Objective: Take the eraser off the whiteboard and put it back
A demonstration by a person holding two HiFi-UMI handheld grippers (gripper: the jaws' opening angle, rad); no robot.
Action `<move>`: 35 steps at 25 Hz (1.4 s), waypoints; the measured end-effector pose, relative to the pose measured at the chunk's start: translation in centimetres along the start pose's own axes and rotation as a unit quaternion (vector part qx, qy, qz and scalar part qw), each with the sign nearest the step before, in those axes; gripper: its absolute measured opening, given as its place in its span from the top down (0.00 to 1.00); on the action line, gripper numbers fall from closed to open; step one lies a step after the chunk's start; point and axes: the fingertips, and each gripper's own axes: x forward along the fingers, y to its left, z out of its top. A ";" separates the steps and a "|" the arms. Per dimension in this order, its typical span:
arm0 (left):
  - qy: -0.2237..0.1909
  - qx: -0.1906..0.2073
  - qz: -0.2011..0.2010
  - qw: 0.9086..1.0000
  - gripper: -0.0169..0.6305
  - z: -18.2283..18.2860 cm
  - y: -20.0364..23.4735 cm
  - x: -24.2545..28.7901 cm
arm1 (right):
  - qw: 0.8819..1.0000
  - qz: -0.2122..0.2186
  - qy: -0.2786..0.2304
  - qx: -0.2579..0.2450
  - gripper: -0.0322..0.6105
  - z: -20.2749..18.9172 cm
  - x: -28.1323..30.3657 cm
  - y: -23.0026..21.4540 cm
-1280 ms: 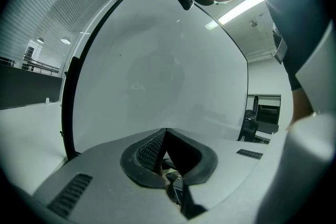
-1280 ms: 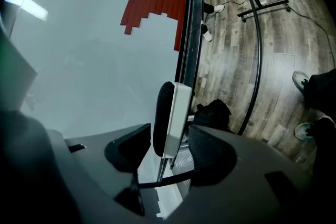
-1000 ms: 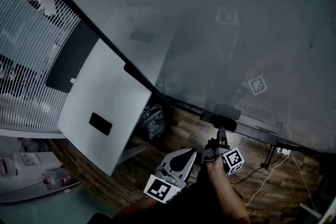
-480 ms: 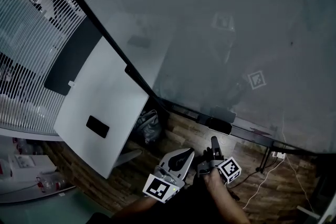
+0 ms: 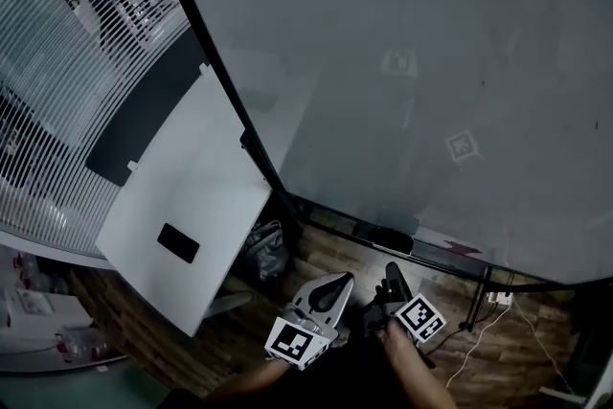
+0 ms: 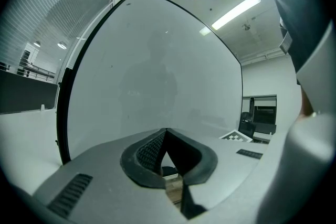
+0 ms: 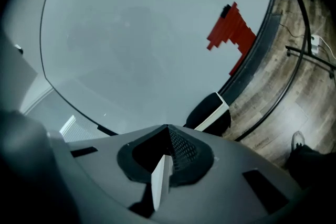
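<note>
Two hand-held grippers are held side by side low in the head view, pointed toward the foot of a board. The left gripper (image 5: 337, 281) is closed, its jaws met at the tips with nothing between them. The right gripper (image 5: 391, 271), carried in a hand (image 5: 400, 340) and tilted slightly downward, has just been closed, also on nothing. Beyond its tips and untouched, the black-and-white block eraser (image 7: 211, 113) is seen at the lower edge of the large pale-grey whiteboard (image 5: 431, 62). A red stepped patch (image 7: 231, 29) is seen farther along the board. Brown wood-plank flooring (image 5: 460, 302) lies beneath. A white panel (image 5: 182, 196) and a striped glass wall (image 5: 57, 110) are seen to the left.
</note>
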 end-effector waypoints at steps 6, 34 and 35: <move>-0.002 0.018 -0.001 1.000 0.97 0.1 -0.1 -0.1 | 0.987 0.032 -0.004 -0.158 0.93 1.1 -1.9 4.4; 0.010 0.029 -0.012 0.999 0.97 0.4 -0.6 -0.1 | 0.895 0.101 -0.099 -0.422 0.93 2.2 -9.3 13.8; 0.009 0.026 -0.009 1.000 0.97 0.4 -0.5 -0.1 | 0.895 0.102 -0.099 -0.423 0.93 2.2 -9.3 13.9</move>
